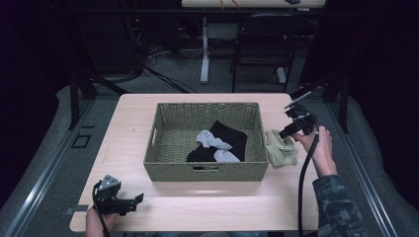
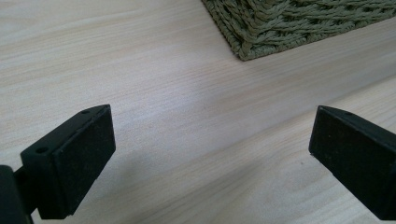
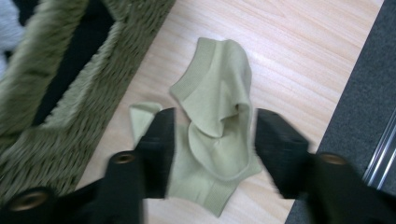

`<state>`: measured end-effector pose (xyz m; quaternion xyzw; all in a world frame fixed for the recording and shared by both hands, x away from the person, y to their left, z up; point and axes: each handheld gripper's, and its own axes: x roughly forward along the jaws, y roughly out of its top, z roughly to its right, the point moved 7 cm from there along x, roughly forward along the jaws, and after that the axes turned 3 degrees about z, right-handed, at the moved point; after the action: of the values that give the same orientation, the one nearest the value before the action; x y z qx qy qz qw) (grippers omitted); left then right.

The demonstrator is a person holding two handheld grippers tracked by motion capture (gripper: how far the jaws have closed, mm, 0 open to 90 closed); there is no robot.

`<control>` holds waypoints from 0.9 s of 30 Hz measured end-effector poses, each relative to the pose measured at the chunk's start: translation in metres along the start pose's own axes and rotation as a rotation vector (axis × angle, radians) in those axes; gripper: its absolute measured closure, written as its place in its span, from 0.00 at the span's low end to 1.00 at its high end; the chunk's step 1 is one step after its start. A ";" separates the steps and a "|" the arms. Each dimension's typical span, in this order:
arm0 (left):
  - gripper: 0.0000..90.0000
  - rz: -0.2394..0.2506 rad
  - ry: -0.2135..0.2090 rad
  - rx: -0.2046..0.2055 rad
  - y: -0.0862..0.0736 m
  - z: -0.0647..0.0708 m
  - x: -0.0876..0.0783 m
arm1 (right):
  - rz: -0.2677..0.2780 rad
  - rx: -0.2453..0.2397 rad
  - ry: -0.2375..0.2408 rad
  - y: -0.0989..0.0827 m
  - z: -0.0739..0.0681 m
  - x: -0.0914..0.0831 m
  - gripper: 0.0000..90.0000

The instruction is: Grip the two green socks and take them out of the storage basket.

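Observation:
A pale green sock (image 1: 280,148) lies crumpled on the wooden table (image 1: 163,207), just right of a woven olive basket (image 1: 207,173). My right gripper (image 1: 285,132) hovers over the sock, held in a hand that comes in from the right. In the right gripper view its jaws stand apart on either side of the sock (image 3: 219,93), not pressing it, so the right gripper (image 3: 212,144) is open. At the table's front left corner my left gripper (image 1: 136,201) rests low. In the left gripper view the left gripper (image 2: 212,154) is open wide over bare wood.
The basket holds a black garment (image 1: 232,136) and light grey socks (image 1: 212,140). Its corner (image 2: 289,23) shows ahead of my left jaws and its wall (image 3: 70,121) left of my right jaws. The table's right edge and grey floor (image 3: 355,93) are close to the sock.

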<state>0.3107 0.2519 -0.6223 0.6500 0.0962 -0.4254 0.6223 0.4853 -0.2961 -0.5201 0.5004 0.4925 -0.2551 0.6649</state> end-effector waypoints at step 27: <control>0.00 0.000 -0.010 0.009 0.001 0.002 0.001 | 0.059 -0.005 0.088 -0.110 -0.023 0.015 0.03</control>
<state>0.3108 0.2493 -0.6217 0.6508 0.0914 -0.4291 0.6197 0.3907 -0.3135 -0.5793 0.5236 0.5068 -0.2118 0.6513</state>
